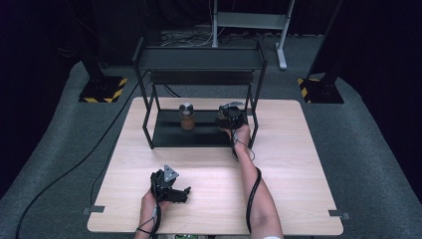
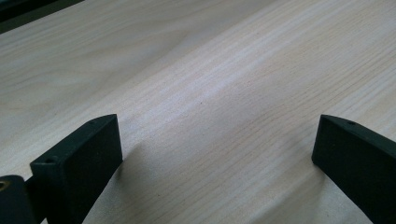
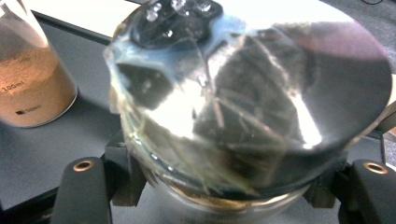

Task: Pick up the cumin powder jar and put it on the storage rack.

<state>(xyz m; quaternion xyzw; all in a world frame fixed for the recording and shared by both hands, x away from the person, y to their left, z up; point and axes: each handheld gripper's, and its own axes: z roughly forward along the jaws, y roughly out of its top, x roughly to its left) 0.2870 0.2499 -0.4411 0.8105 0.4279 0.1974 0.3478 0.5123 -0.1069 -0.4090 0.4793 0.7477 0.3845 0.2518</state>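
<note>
A black two-level rack [image 1: 199,59] stands at the back of the wooden table [image 1: 293,164]. On its lower shelf [image 1: 169,133] stands a jar of brown powder [image 1: 187,117] with a silver lid; this jar [image 3: 32,84] also appears at the left of the right gripper view. My right gripper [image 1: 231,117] reaches into the right end of that shelf and is shut on a second jar with a shiny metal lid [image 3: 252,93], which sits between the gripper's [image 3: 224,191] jaws. My left gripper [image 1: 178,191] rests low over the table near the front, with its [image 2: 215,154] jaws open and only bare wood between them.
The rack's upright posts [image 1: 255,107] flank my right hand, and the upper shelf hangs above it. Cables trail from both grippers along the forearms. Grey carpet [image 1: 368,149] surrounds the table, with stand bases marked in yellow and black [image 1: 104,89] behind.
</note>
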